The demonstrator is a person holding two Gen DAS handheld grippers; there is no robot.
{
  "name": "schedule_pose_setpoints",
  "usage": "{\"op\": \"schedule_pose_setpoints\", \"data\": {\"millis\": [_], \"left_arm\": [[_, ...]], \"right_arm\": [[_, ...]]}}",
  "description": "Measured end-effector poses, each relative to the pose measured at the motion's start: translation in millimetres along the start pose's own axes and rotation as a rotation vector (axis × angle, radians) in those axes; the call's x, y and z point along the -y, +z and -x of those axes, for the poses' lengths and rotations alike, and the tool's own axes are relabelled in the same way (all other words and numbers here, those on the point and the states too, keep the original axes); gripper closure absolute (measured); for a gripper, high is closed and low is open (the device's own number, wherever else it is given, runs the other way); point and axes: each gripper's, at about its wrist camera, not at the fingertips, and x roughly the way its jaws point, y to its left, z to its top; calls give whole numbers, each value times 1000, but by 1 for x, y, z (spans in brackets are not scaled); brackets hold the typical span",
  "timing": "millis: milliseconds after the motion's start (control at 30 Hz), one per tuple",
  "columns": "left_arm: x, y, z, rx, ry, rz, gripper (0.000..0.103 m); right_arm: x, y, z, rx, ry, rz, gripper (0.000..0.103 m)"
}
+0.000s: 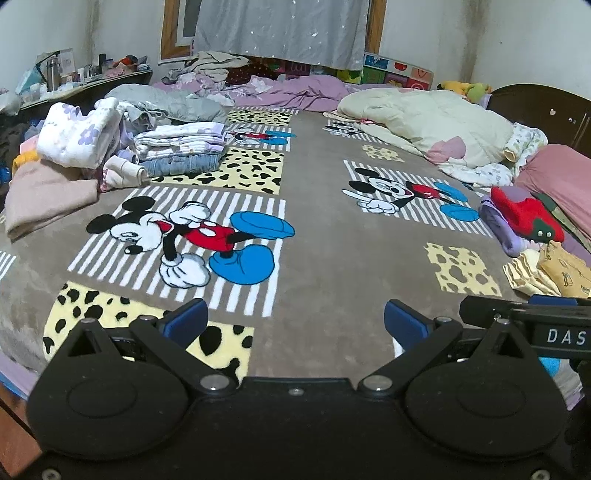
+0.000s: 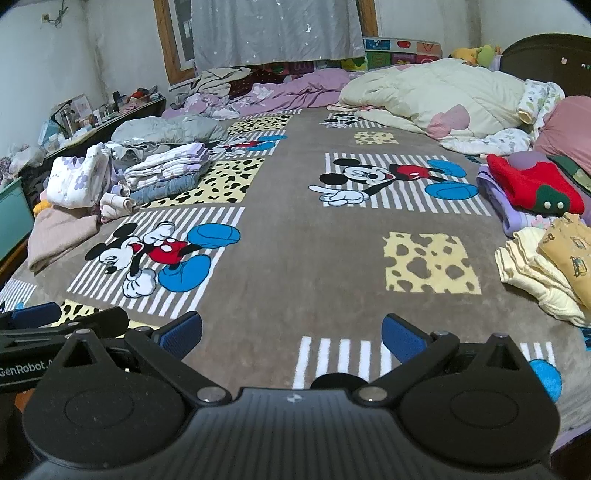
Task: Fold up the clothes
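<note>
Both grippers hover over the near edge of a bed covered by a brown Mickey Mouse blanket (image 1: 317, 229) (image 2: 295, 243). My left gripper (image 1: 295, 325) is open and empty. My right gripper (image 2: 291, 336) is open and empty. Unfolded clothes lie at the right: a cream and yellow garment pile (image 2: 546, 266) (image 1: 546, 273), and a red garment (image 2: 528, 184) (image 1: 524, 214) on a purple one. A stack of folded clothes (image 1: 181, 151) (image 2: 166, 173) sits at the left, beside a floral white garment (image 1: 77, 133) and a beige one (image 1: 44, 192).
A cream quilt (image 1: 428, 122) and pink pillow (image 1: 557, 177) lie at the far right. Purple bedding (image 1: 288, 92) is bunched at the far end under a grey curtain (image 1: 280, 33). A cluttered shelf (image 1: 74, 77) runs along the left wall. The right gripper's body (image 1: 532, 325) shows in the left view.
</note>
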Motion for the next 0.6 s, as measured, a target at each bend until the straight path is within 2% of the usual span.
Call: {"op": "schedule_pose_setpoints", "data": {"millis": [600], "left_arm": [[0,-1,-1,-4,11,-10,0]], "right_arm": [[-1,-3,-1,-1,-13,13,0]]}}
